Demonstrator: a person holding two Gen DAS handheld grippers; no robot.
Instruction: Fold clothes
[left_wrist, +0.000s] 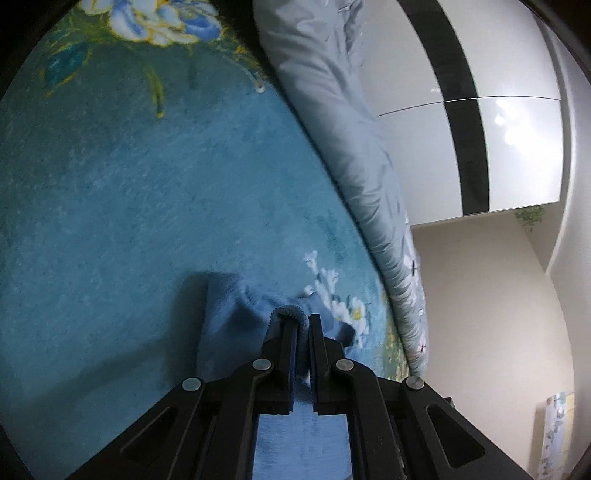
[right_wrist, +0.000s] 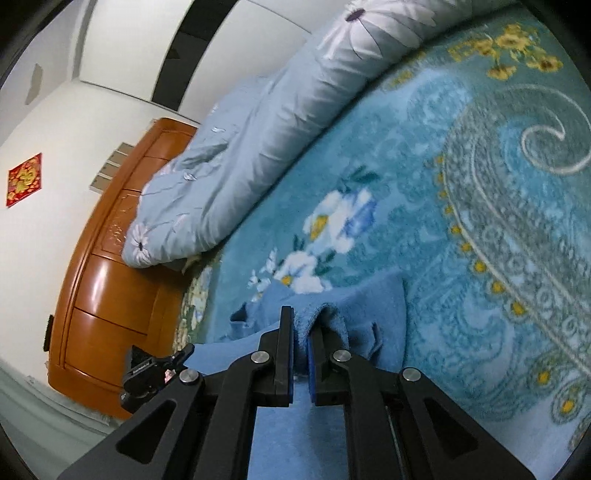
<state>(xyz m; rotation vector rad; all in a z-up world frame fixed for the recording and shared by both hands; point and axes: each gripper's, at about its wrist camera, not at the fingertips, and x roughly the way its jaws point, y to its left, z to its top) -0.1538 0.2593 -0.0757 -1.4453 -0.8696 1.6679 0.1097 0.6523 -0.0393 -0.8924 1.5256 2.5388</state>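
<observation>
A blue fleece garment (left_wrist: 229, 306) lies on the teal flowered blanket (left_wrist: 110, 184), bunched up near my fingers. My left gripper (left_wrist: 303, 319) is shut on a folded edge of it, and the ribbed hem shows at the fingertips. In the right wrist view the same garment (right_wrist: 369, 299) spreads under and ahead of my right gripper (right_wrist: 301, 317), which is shut on a raised ridge of the cloth. More blue cloth hangs below both sets of jaws.
A rolled pale-blue quilt (right_wrist: 240, 155) with daisy prints lies along the far side of the blanket (right_wrist: 480, 184). An orange wooden headboard (right_wrist: 110, 295) stands at the left. A black clamp-like device (right_wrist: 155, 373) sits beside my right gripper. White wardrobe doors (left_wrist: 517, 147) rise behind.
</observation>
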